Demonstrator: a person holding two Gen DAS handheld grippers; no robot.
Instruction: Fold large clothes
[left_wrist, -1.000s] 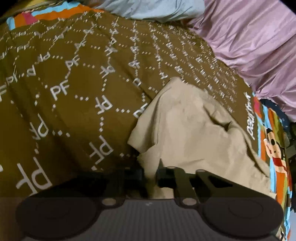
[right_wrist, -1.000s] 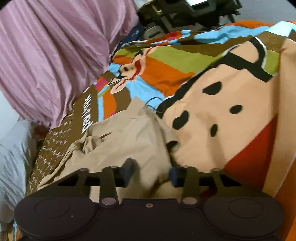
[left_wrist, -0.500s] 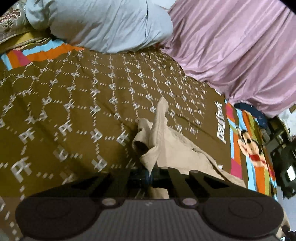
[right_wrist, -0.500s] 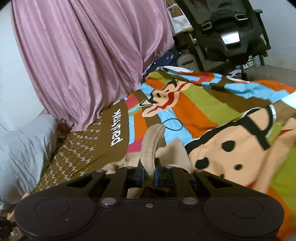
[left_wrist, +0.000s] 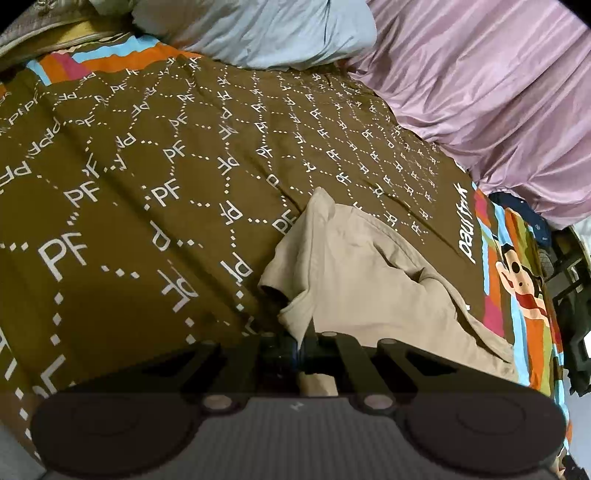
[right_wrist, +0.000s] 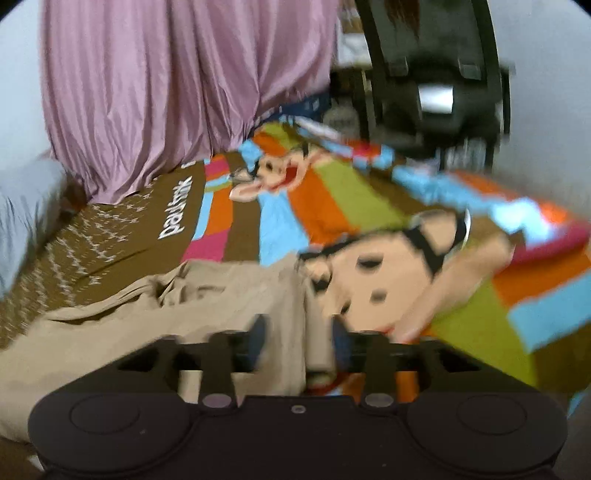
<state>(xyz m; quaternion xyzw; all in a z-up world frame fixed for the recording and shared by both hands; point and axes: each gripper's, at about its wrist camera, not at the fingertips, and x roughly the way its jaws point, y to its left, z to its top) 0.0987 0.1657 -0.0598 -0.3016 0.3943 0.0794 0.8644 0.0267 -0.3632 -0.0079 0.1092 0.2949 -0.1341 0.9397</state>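
A beige garment (left_wrist: 369, 280) lies crumpled on a bed with a brown patterned and cartoon-print cover (left_wrist: 147, 184). My left gripper (left_wrist: 301, 345) is shut on an edge of the garment near its left corner. In the right wrist view the same garment (right_wrist: 207, 306) spreads to the left. My right gripper (right_wrist: 299, 343) is open, its jaws apart, with the garment's right edge lying between them. That view is motion-blurred.
A pink curtain (left_wrist: 498, 92) hangs along the bed's far side. A light blue pillow (left_wrist: 258, 29) lies at the head. A black office chair (right_wrist: 436, 74) stands beyond the bed's foot. Dark clutter (left_wrist: 569, 288) sits by the bed's edge.
My right gripper was shut on the garment half a second ago and has opened, dropping lower. My left gripper stays shut on the garment and has moved down toward the bed.
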